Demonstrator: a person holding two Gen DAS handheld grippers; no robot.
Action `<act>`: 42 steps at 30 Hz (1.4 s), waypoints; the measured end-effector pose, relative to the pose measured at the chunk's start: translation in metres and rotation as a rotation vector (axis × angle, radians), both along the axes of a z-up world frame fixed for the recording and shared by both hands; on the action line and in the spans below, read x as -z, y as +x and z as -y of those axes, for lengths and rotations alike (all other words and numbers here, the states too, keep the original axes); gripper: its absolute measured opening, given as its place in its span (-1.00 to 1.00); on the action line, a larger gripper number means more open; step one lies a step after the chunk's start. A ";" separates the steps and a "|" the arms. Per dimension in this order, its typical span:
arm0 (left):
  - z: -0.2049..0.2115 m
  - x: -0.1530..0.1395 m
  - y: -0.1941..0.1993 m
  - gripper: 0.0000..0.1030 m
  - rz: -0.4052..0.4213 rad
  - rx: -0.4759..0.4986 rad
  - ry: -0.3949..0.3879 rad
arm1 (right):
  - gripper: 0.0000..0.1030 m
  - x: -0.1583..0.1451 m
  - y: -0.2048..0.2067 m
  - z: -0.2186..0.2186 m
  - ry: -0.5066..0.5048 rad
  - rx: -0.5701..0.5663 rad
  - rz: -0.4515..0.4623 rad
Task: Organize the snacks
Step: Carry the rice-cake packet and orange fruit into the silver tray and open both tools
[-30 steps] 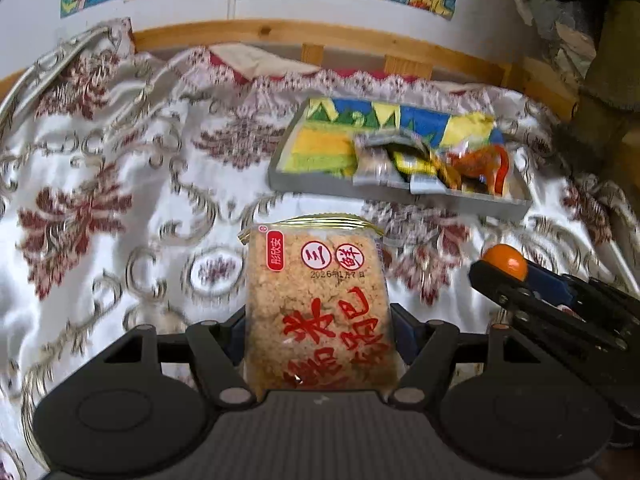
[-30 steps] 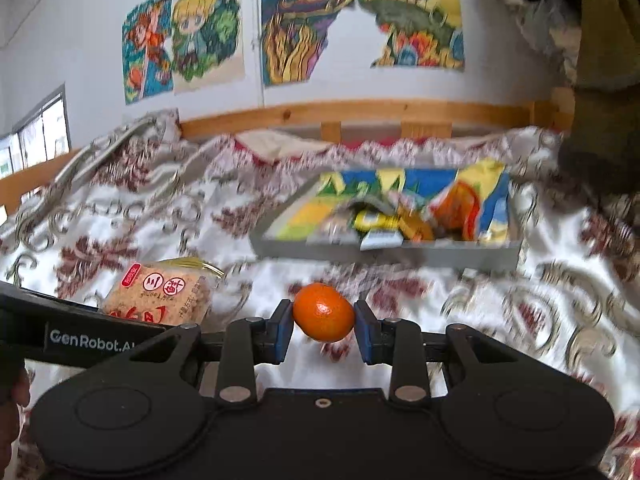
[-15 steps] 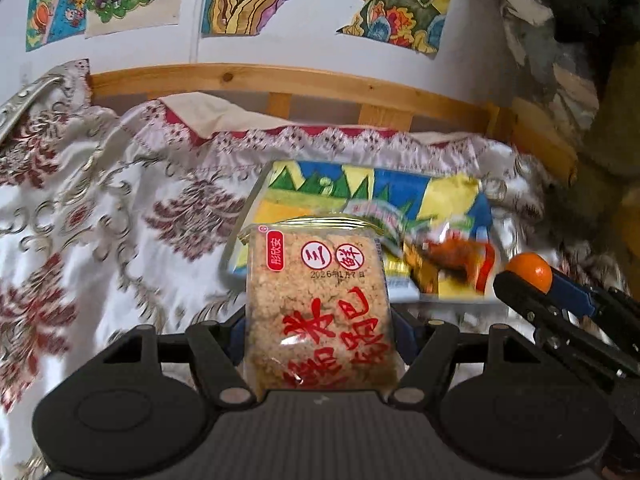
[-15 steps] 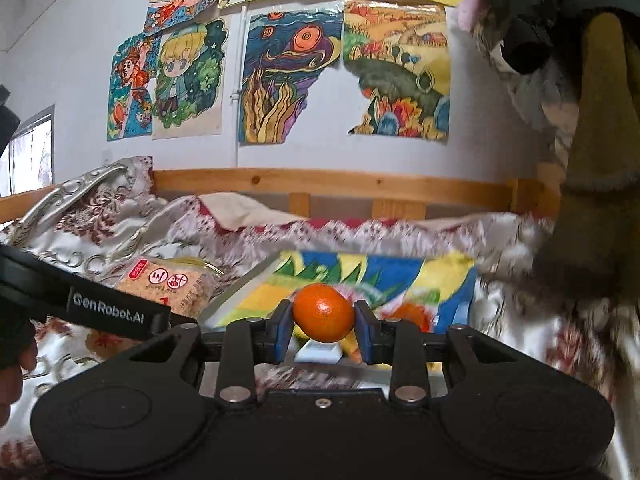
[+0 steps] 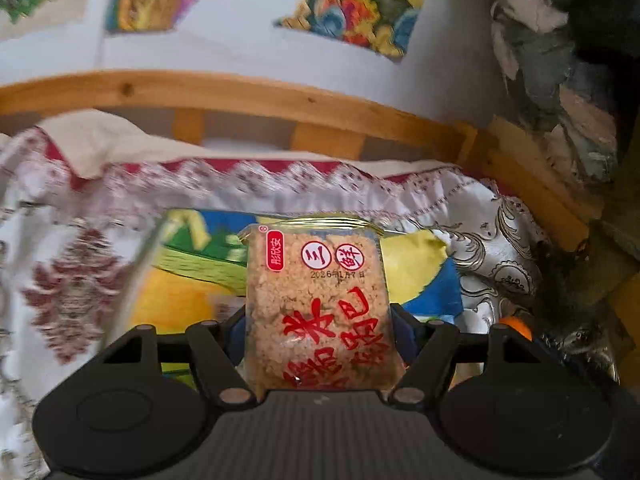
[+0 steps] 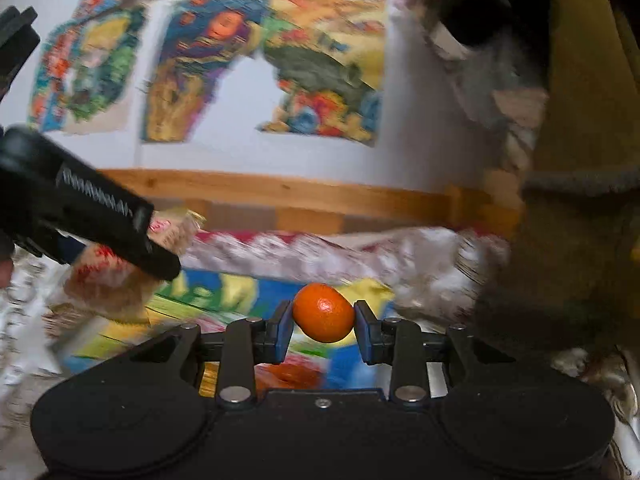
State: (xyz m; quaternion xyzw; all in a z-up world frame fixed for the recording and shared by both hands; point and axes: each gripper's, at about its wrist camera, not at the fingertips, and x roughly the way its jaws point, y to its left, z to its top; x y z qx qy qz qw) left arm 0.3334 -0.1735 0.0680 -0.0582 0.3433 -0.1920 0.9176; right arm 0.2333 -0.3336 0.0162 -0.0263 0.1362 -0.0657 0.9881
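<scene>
A: Start with the big things. What's under both grippers?

B: A bed spread with a patterned cloth [image 5: 72, 280], and on it a shallow tray [image 5: 136, 276] with a bright printed lining. The rim is blurred, but both loads hang above it or just short of it.

A: And the left gripper [image 5: 318, 336]?

B: Its jaws are clamped on a rice cracker packet [image 5: 316, 304], gripping the two long sides low down, so most of the pack stands out past the jaws over the tray. I'd judge it light, with slick film and a brittle slab inside. It could snap under a hard squeeze or slide if held loosely. Holding across the flat block, away from the crimped seal at the far end, looks the right place.

A: The right gripper [image 6: 323, 326]?

B: Its jaws are closed on a mandarin [image 6: 323, 313], one pad on each side at its widest part. It's small, round and smooth-skinned, soft enough to bruise, and it would probably roll once released. It wants lowering right into the tray, ideally against the wrapped snacks [image 6: 292, 374] already lying there, though those are too blurred to identify.

A: Are the two near each other?

B: Side by side; the right view shows the left gripper and its packet just to the left.
</scene>
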 end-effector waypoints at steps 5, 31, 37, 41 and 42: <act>0.036 0.019 0.022 0.42 -0.026 0.028 0.058 | -0.32 0.022 0.015 0.024 0.007 0.025 -0.071; 0.055 0.036 0.028 0.67 -0.087 -0.043 0.150 | 0.17 0.040 0.025 0.030 0.098 0.010 -0.126; 0.048 0.021 0.020 0.90 -0.047 -0.075 0.118 | 0.41 0.030 0.020 0.031 0.112 0.012 -0.097; 0.045 0.008 0.011 0.98 0.008 -0.097 0.125 | 0.54 0.021 0.014 0.032 0.130 0.012 -0.069; 0.043 0.004 0.009 0.99 0.018 -0.106 0.129 | 0.57 0.018 0.012 0.033 0.137 0.011 -0.059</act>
